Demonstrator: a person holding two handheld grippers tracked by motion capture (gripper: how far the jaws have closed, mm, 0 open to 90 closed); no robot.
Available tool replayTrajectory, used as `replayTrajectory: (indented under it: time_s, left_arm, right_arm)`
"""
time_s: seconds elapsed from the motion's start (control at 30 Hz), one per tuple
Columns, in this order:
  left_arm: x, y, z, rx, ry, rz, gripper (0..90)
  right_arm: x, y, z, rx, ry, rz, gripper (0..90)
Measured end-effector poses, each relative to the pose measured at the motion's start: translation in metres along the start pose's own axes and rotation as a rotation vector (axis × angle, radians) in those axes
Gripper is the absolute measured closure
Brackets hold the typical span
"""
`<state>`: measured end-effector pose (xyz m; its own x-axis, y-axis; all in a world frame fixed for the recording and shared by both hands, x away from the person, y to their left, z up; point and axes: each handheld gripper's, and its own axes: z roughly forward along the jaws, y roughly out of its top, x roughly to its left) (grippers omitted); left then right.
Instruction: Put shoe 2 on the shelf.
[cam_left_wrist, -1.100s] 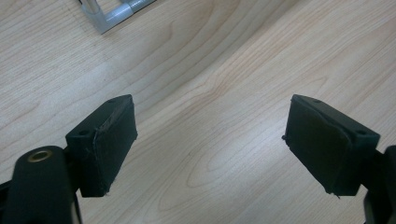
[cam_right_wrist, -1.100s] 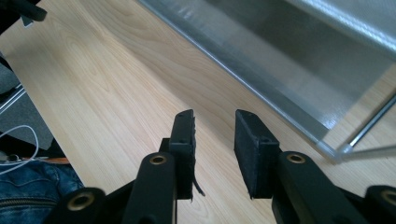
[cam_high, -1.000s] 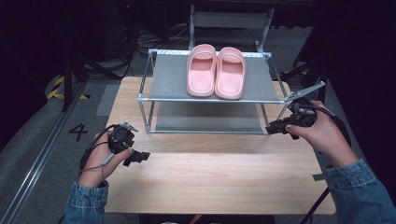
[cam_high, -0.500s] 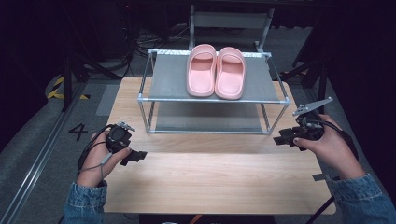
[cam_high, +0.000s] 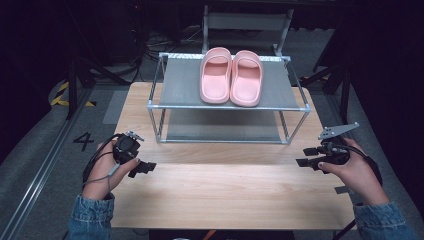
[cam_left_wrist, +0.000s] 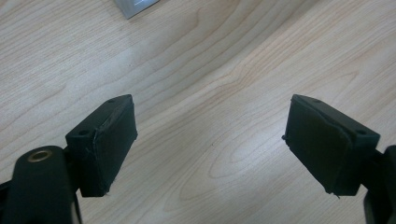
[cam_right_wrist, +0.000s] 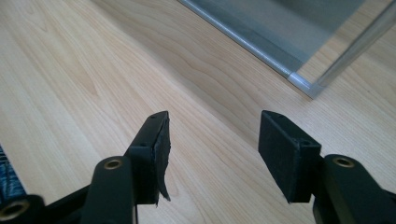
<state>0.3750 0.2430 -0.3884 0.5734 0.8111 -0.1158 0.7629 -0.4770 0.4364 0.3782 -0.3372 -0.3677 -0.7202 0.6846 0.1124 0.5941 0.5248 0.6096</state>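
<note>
- Pink slippers (cam_high: 231, 76) sit side by side on the rack's (cam_high: 176, 106) top shelf.
- Left tongs (cam_high: 144, 167) gape empty over the tabletop (cam_high: 225, 200).
- Right tongs (cam_high: 305, 156), just widening, hold nothing.

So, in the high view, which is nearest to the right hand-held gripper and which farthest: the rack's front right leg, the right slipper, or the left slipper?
From the right hand-held gripper:
1. Rack's front right leg, just up-left of it.
2. Right slipper, on the top shelf.
3. Left slipper, beside it, farther left.
</note>
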Motion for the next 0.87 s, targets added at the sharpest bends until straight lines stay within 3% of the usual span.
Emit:
replayTrajectory:
  time_s: [0.37, 0.47, 0.63, 0.8, 0.87]
  left_arm:
    - [0.002, -0.001, 0.002, 0.003, -0.001, -0.003, 17.3]
    - [0.003, -0.001, 0.003, 0.004, -0.002, -0.008, 17.3]
    - [0.003, -0.001, 0.003, 0.0, -0.001, -0.007, 17.3]
    - [0.004, -0.001, 0.003, 0.001, -0.003, -0.008, 17.4]
    - [0.004, -0.001, 0.004, 0.0, -0.003, -0.012, 17.3]
  right_arm:
    - [-0.014, -0.024, 0.014, -0.099, -0.014, 0.024, 40.6]
    - [-0.019, -0.03, 0.019, -0.075, -0.019, 0.032, 40.1]
    - [-0.021, -0.036, 0.024, -0.106, -0.038, 0.06, 36.3]
    - [-0.024, -0.042, 0.029, -0.095, -0.094, 0.11, 33.4]
    - [-0.024, -0.042, 0.029, -0.101, -0.091, 0.116, 32.6]
